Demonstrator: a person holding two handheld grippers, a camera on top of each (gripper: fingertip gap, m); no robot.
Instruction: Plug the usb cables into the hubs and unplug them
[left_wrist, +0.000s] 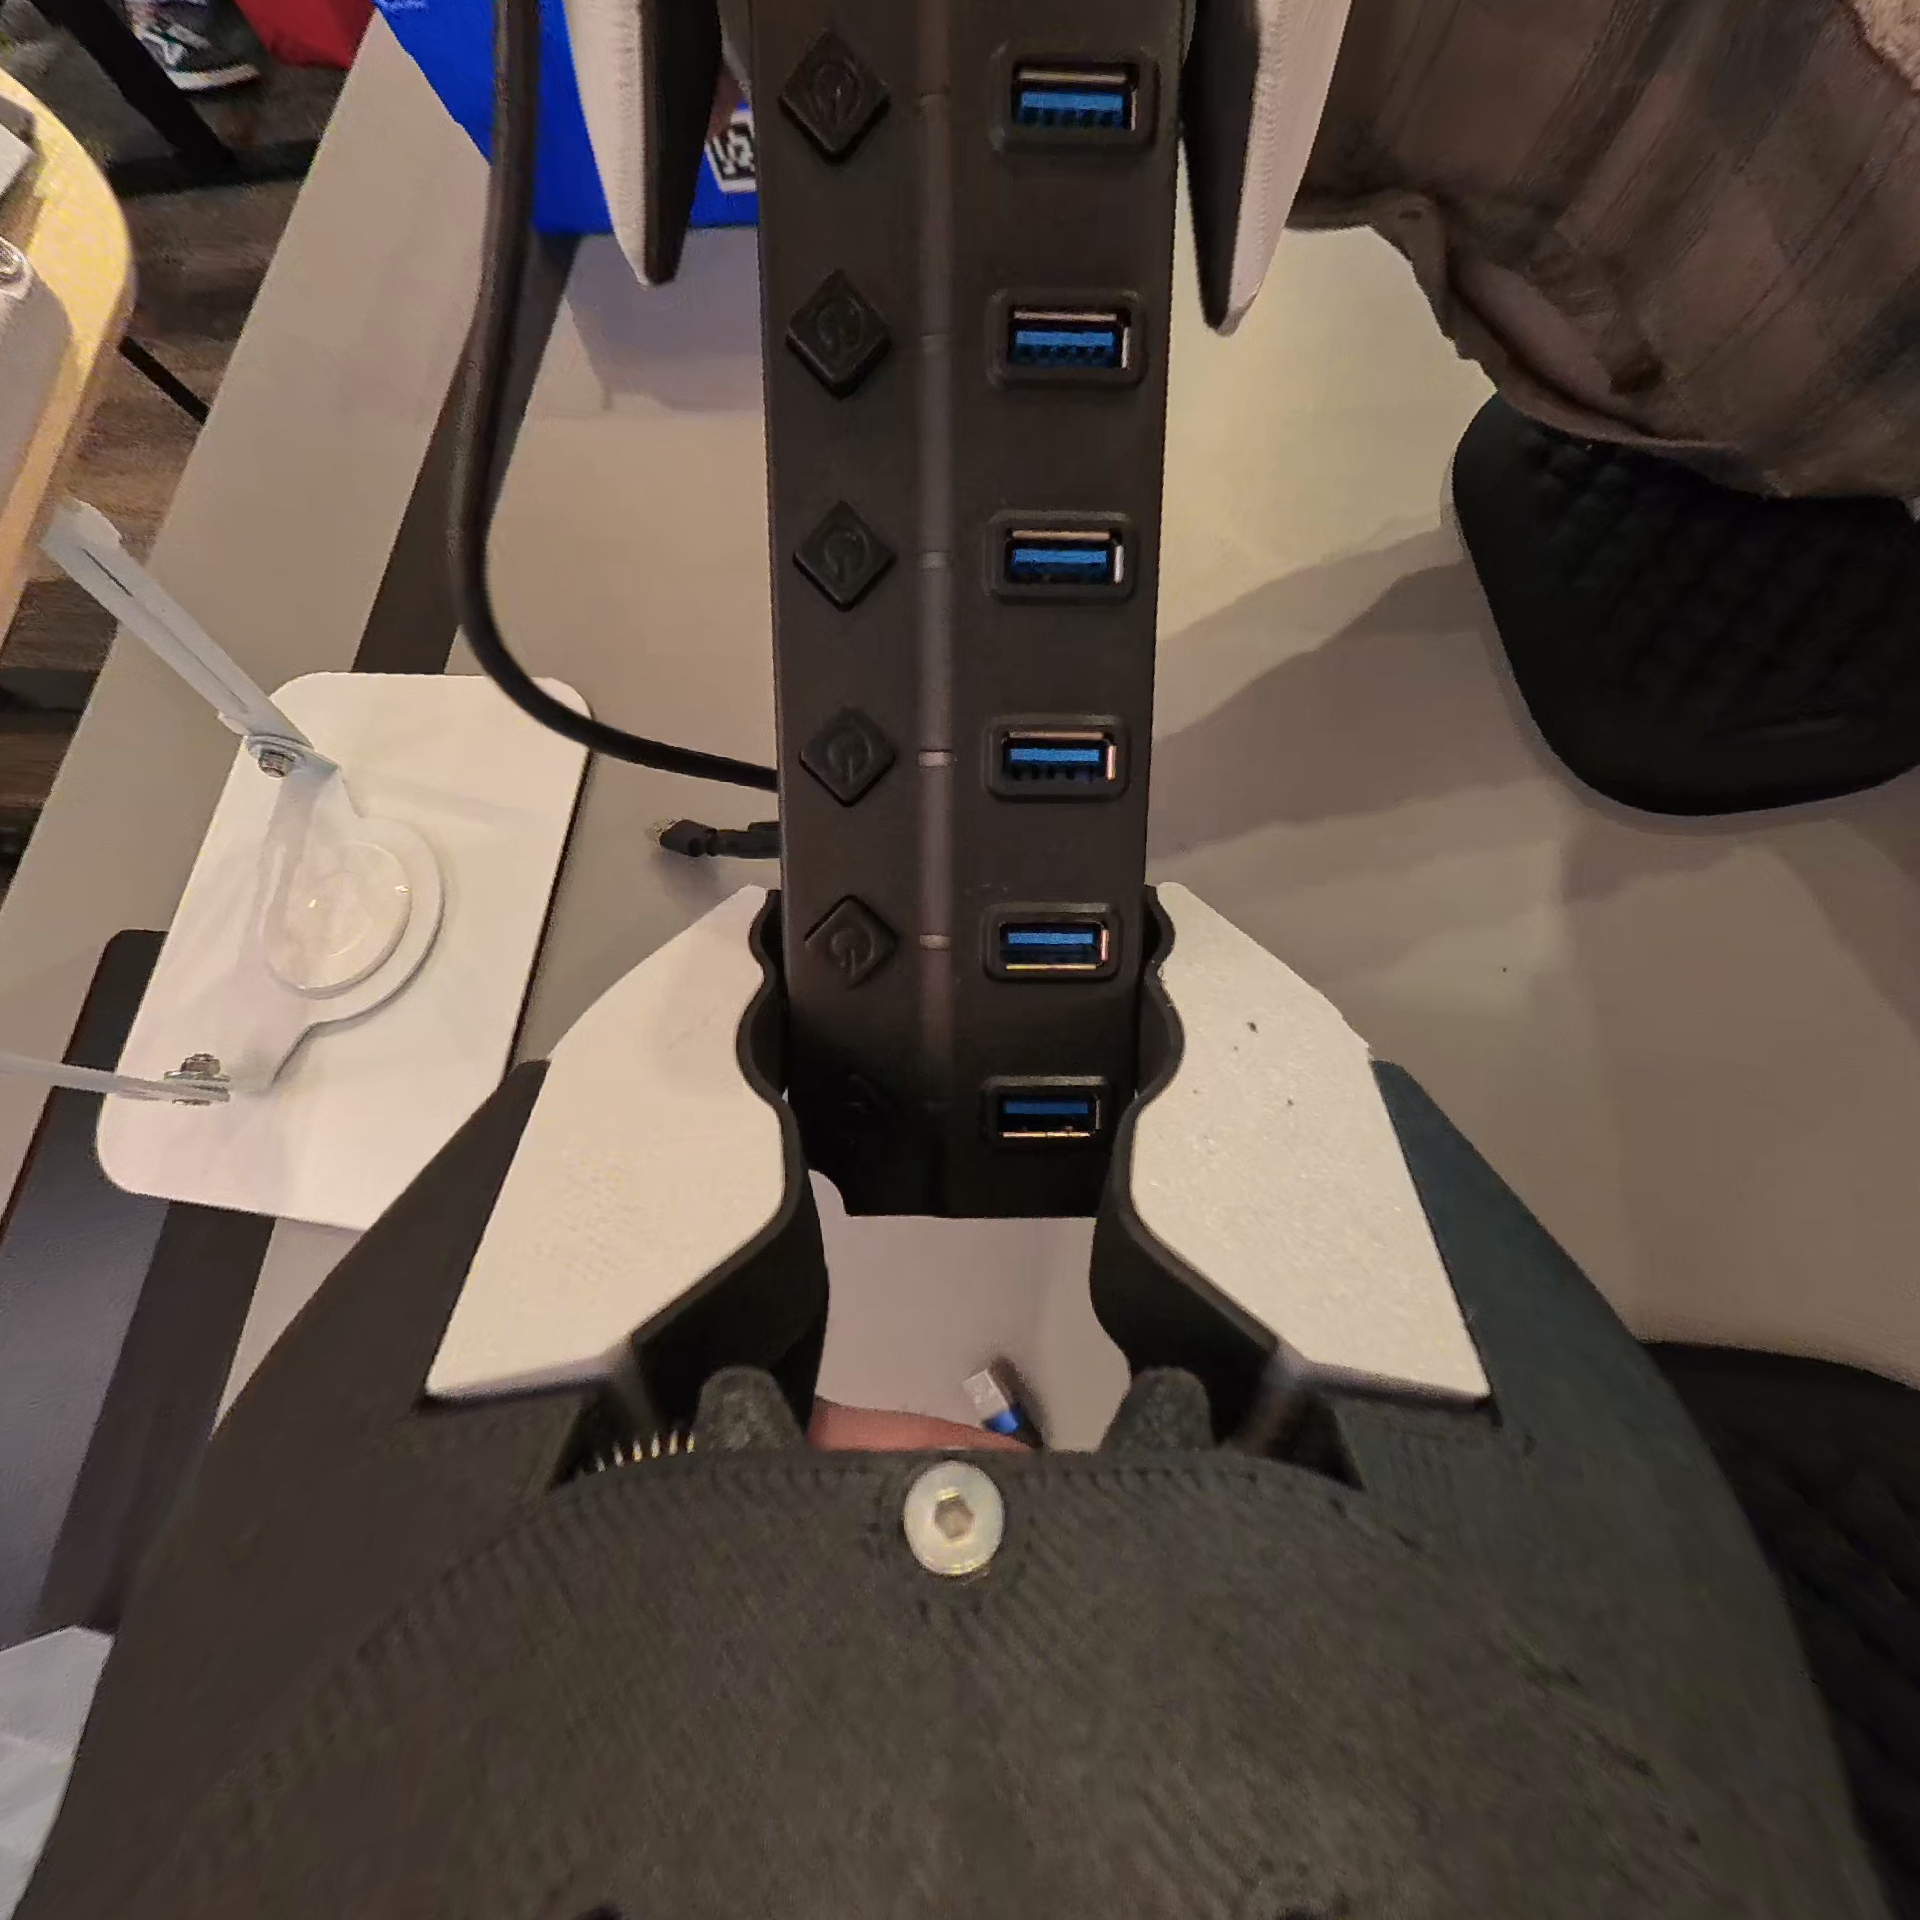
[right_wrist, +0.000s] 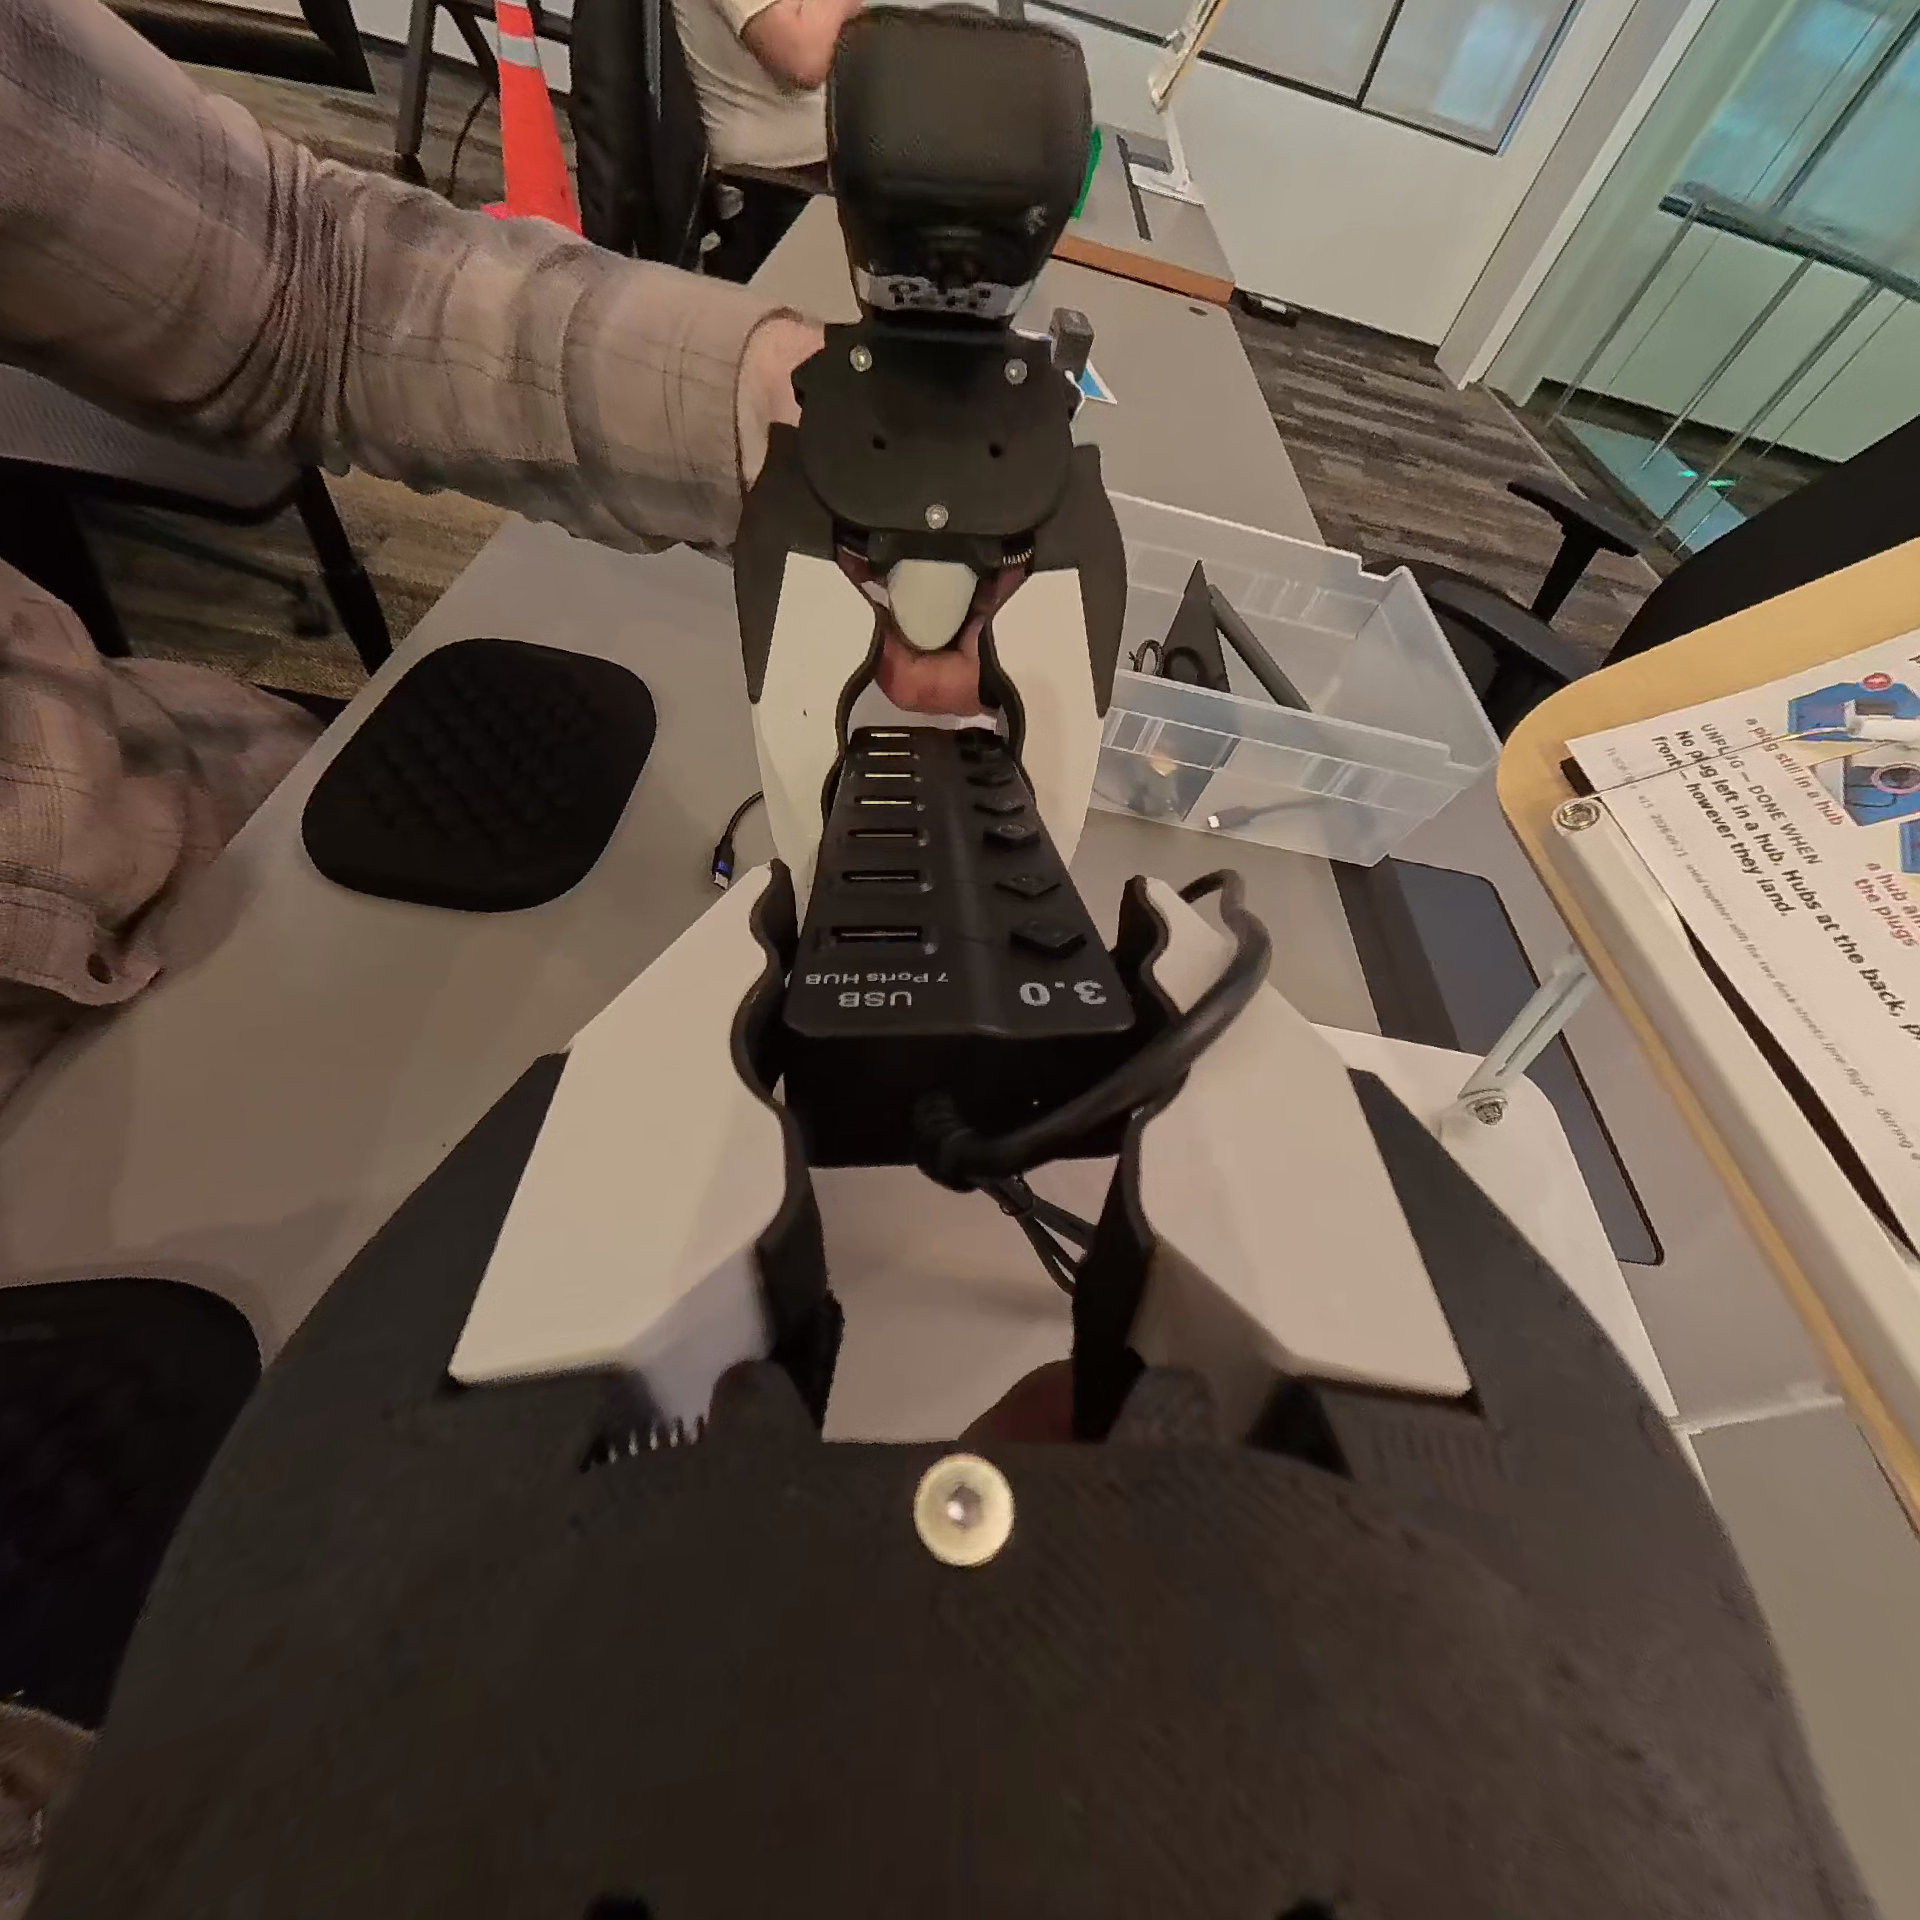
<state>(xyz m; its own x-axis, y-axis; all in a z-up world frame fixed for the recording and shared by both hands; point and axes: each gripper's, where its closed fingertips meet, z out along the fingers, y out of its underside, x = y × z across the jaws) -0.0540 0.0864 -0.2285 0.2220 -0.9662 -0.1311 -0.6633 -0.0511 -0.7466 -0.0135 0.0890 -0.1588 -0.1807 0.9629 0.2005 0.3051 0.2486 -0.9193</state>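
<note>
A long black USB hub (left_wrist: 1039, 655) with a row of blue ports and diamond buttons is held off the table at both ends. All ports that show are empty. My left gripper (left_wrist: 961, 935) is shut on the hub's plain end. My right gripper (right_wrist: 956, 935) is shut on the hub (right_wrist: 914, 1029) at its cable end, and its white fingers (left_wrist: 1247, 156) show at the top of the left wrist view. The left gripper (right_wrist: 935, 748) faces me in the right wrist view. The hub's own cable (right_wrist: 1195, 1049) loops to the right. A loose USB plug (right_wrist: 724, 868) lies on the table.
A black textured pad (right_wrist: 478, 774) lies on the grey table (right_wrist: 312, 1018). A clear plastic bin (right_wrist: 1299, 707) stands at the back right. A wooden board with a printed sheet (right_wrist: 1766, 831) is on the right. A white plate with a clear suction cup (left_wrist: 343, 935) sits left. Some 8 cm of space lies between my two pairs of fingers.
</note>
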